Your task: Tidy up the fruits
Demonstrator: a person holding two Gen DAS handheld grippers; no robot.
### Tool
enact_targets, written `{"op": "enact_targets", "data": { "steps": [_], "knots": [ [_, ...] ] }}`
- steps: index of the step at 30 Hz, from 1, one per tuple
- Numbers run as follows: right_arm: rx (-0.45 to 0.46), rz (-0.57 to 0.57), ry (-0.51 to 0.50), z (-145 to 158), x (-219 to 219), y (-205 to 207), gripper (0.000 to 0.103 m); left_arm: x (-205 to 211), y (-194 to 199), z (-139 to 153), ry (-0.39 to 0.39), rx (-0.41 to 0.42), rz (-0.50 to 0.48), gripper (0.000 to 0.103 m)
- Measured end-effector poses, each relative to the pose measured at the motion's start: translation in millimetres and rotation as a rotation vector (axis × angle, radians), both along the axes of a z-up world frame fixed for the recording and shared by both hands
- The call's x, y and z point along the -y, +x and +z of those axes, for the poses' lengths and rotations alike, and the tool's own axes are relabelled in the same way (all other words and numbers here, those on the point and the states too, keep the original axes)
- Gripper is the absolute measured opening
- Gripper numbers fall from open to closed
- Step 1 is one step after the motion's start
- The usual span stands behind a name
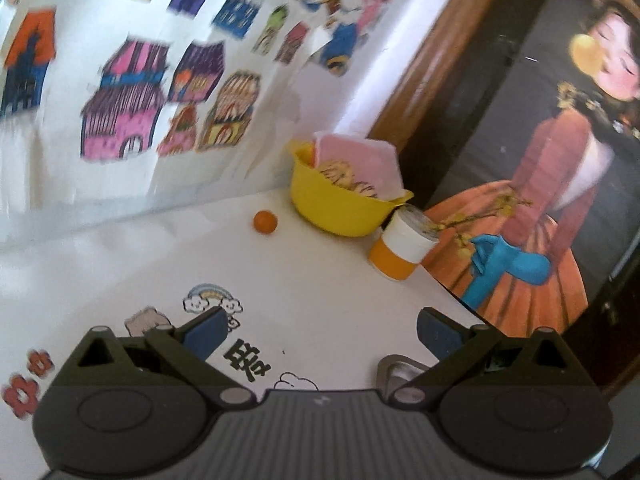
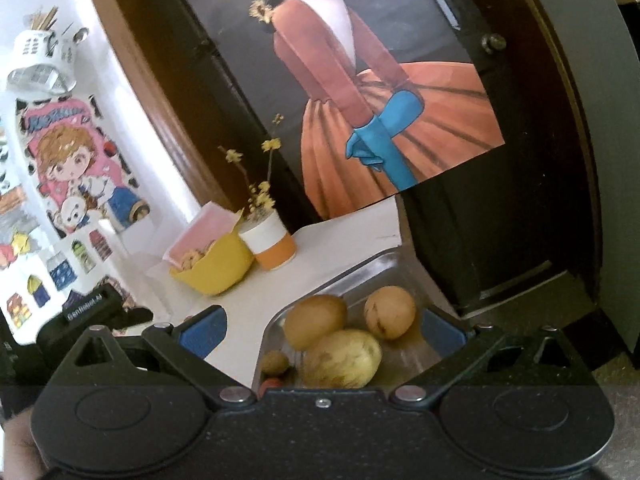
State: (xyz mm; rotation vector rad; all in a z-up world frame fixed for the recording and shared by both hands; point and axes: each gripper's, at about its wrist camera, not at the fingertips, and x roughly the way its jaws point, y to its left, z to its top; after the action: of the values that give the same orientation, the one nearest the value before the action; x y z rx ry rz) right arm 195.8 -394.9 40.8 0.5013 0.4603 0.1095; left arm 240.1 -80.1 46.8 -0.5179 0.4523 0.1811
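Left gripper (image 1: 320, 334) spread wide, empty, above white table (image 1: 320, 280). Small orange fruit (image 1: 265, 222) lies alone near yellow bowl (image 1: 340, 208). Right gripper (image 2: 322, 332) released, hovering over metal tray (image 2: 404, 354) holding brownish fruits (image 2: 316, 322), perhaps kiwis.

Soft daylight is filling both fisheye views, and the white table (image 1: 320, 280) is reading bright, nearly washed out at far left. The drawings (image 1: 120, 100) on the wall are smearing with motion blur in the left wrist view, while the orange (image 1: 265, 222) is casting only a faint shadow. The dark door (image 2: 500, 220) is swallowing detail in the right wrist view. The metal tray (image 2: 360, 272) is glinting along its rim. Straight edges are bowing toward the corners, which are vignetting to black.
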Motion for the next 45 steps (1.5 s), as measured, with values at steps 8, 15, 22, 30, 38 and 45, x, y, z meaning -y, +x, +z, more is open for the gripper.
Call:
{"op": "enact_targets", "data": {
  "steps": [8, 15, 22, 30, 38, 45],
  "knots": [
    [0.034, 0.041, -0.083, 17, -26, -30, 0.102, -4, -37, 21, 0.151, 0.024, -0.148, 0.103],
    [0.045, 0.071, -0.134, 23, -48, -59, 0.102, -31, -72, 38, 0.119, 0.015, -0.16, 0.102],
    [0.047, 0.083, -0.16, 26, -60, -83, 0.102, -49, -94, 46, 0.105, 0.025, -0.145, 0.103],
    [0.047, 0.096, -0.21, 34, -69, -94, 0.102, -47, -109, 48, 0.16, 0.024, -0.203, 0.103],
    [0.015, 0.101, -0.267, 36, -83, -109, 0.102, -53, -127, 39, 0.229, 0.008, -0.272, 0.102],
    [0.004, 0.142, -0.303, 38, -102, -111, 0.102, -72, -139, 30, 0.259, -0.014, -0.279, 0.103]
  ]
}}
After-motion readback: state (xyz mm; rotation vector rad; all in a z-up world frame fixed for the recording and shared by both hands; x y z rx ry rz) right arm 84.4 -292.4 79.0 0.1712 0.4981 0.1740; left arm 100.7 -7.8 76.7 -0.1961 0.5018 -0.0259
